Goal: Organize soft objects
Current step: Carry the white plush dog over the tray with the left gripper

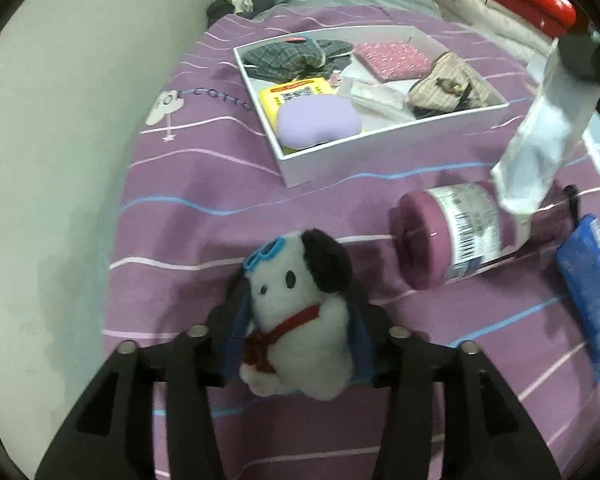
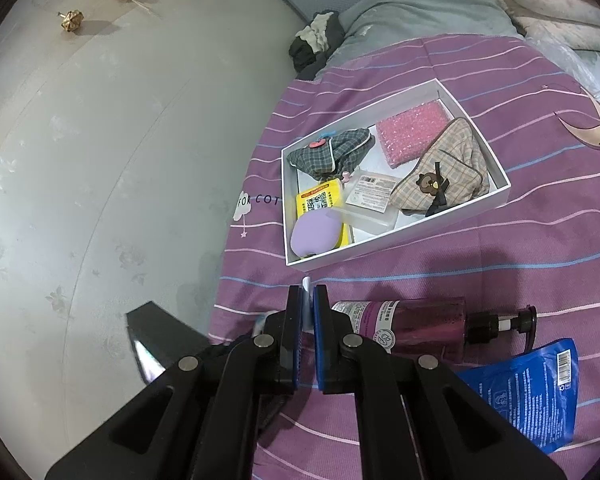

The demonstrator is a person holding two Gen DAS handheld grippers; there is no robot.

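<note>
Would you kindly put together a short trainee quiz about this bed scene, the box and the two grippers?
1. Which toy sits between the fingers of the left gripper? A) plush dog B) teddy bear C) rubber duck
2. True or false: the pump bottle lies on its side outside the white box.
3. Fill in: the right gripper is shut on a thin ___ packet.
Key: 1 A; 2 true; 3 white.
</note>
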